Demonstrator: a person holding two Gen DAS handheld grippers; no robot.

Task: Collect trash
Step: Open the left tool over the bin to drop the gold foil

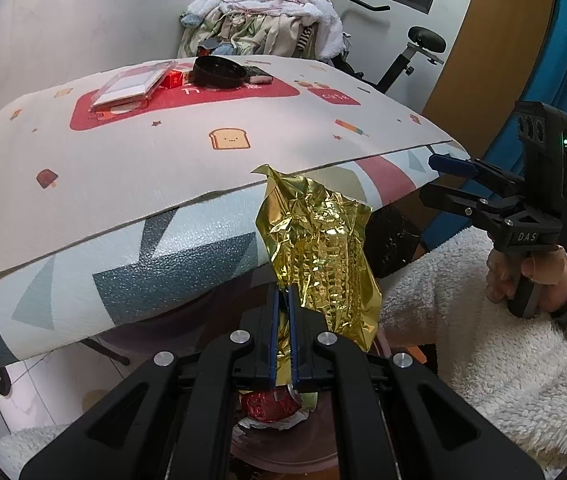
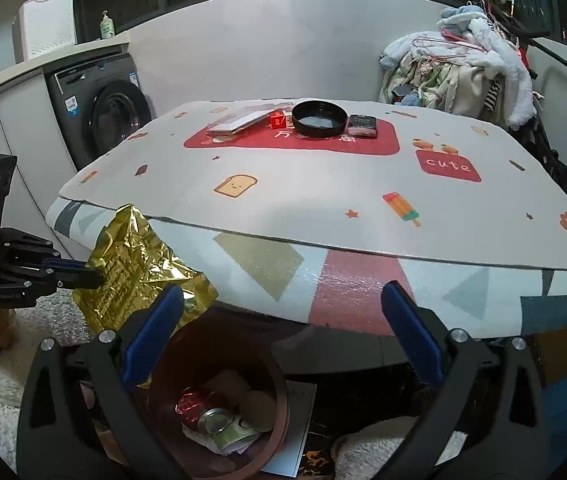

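Left gripper: jaws narrow, pinched on the lower part of the gold foil wrapper; seen also at left edge of the right wrist view, gripping the foil from the side.
Foil vs. jaws: crumpled sheet rising out of the closed blue pads, most of it spread above and to the right of them in the left wrist view, a strip running down between the pads.
Foil axis: long axis roughly vertical in the frame, top corner tipped toward upper left, against the table edge.
Foil place: held in the air in front of the table, above the brown bin; lower centre of the left wrist view, lower left of the right wrist view.
Right gripper: jaws wide, nothing between the pads, over the bin's far rim.
Bin contents: crushed red can and other scraps.
Table top: black round lid, small boxes beside it, far centre.
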